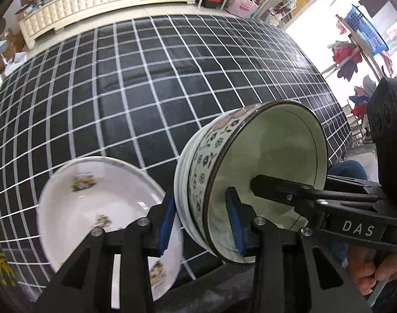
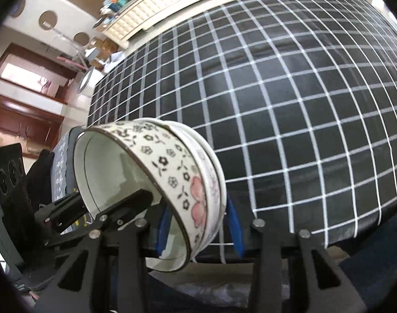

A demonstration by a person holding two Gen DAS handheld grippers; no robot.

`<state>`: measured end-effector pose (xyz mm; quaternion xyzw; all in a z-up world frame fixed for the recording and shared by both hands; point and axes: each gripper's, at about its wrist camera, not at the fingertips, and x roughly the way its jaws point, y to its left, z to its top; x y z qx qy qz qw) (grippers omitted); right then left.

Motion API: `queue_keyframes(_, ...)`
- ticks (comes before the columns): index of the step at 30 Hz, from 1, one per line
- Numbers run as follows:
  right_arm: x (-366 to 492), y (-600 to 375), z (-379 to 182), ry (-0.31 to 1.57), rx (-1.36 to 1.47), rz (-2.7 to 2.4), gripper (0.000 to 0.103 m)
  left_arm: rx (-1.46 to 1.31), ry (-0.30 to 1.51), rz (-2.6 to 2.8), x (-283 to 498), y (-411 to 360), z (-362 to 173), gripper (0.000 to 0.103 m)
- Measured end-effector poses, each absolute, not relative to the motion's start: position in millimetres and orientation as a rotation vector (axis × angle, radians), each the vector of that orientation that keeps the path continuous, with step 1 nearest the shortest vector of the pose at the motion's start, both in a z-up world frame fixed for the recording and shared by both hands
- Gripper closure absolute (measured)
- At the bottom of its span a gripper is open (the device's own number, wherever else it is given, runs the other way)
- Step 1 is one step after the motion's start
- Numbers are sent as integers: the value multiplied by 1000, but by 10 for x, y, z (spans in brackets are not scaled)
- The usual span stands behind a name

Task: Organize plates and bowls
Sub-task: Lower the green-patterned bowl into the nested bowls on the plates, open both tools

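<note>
Right now I have the floral bowl [image 1: 253, 182] on edge, both claws pinching its wall: left gripper [image 1: 201, 224] and right gripper [image 2: 201, 230] each shut across the rim. Its mouth faces right, away from the white plate [image 1: 94, 203], which sits left of the bowl on the checked table [image 1: 146, 91].

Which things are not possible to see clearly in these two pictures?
- Left wrist view: the plate is blurred; its near edge is hidden behind the left claw.
- Both views: the base of the bowl faces away.
- Right wrist view: the right claw covers the bowl's lower rim.
</note>
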<state>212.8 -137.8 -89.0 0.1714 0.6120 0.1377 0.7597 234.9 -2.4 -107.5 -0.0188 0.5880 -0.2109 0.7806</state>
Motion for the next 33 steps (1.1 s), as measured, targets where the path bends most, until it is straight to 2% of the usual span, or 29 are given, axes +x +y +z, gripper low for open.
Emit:
queue_keyframes(7,2256,-870,-921,1357,302,384,59,-83,1235,-369,2298,444,-903,67)
queue_keyframes(14,2392,-467,-1118,1405,268,428,60,-132,1245,-279,2231,1006,-978,67)
queue_keyframes(33,2426,-263,-1359,1464,212,435,61,-196,1304,-219,2277,1280,-1384,68)
